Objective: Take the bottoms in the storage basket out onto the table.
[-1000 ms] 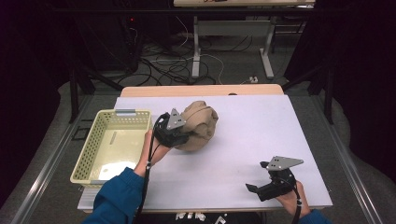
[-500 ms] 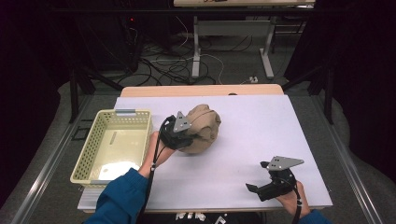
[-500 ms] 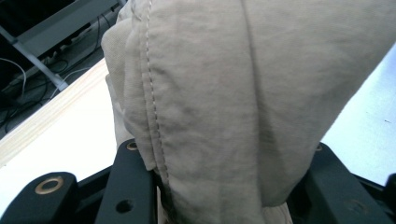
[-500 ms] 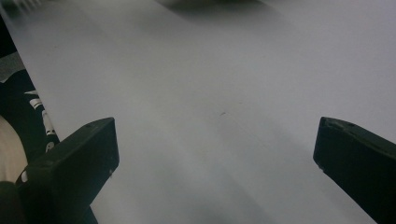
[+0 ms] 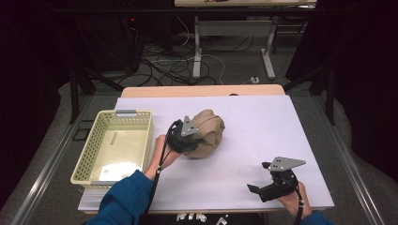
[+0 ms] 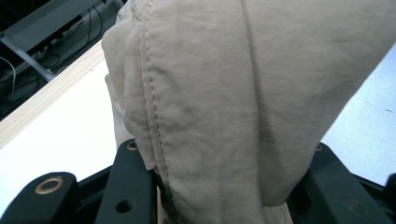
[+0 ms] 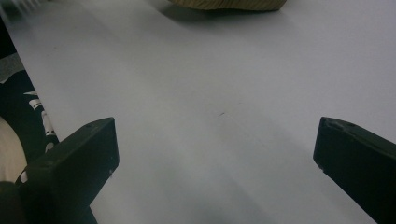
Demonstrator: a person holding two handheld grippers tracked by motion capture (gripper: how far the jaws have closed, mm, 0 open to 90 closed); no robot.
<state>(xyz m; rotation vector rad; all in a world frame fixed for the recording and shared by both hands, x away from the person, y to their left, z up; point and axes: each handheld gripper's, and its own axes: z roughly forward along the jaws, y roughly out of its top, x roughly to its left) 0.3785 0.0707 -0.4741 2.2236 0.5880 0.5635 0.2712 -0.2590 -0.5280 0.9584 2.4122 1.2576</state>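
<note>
Shifted rightward with left gripper (image 5: 187,138): bunched beige garment (image 5: 205,133), clamped between its jaws; right gripper (image 5: 271,186) jaws spread, nothing held

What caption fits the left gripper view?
Black tongs closed on a bunched beige cloth above the white table.

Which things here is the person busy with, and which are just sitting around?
Busy with:
- crumpled tan cloth
- left tool, its jaws closed on a fold of the cloth
- yellow basket beside it, likely where the cloth goes

Sitting around:
- right tool, open, resting low at the table edge
- cables on the floor
</note>
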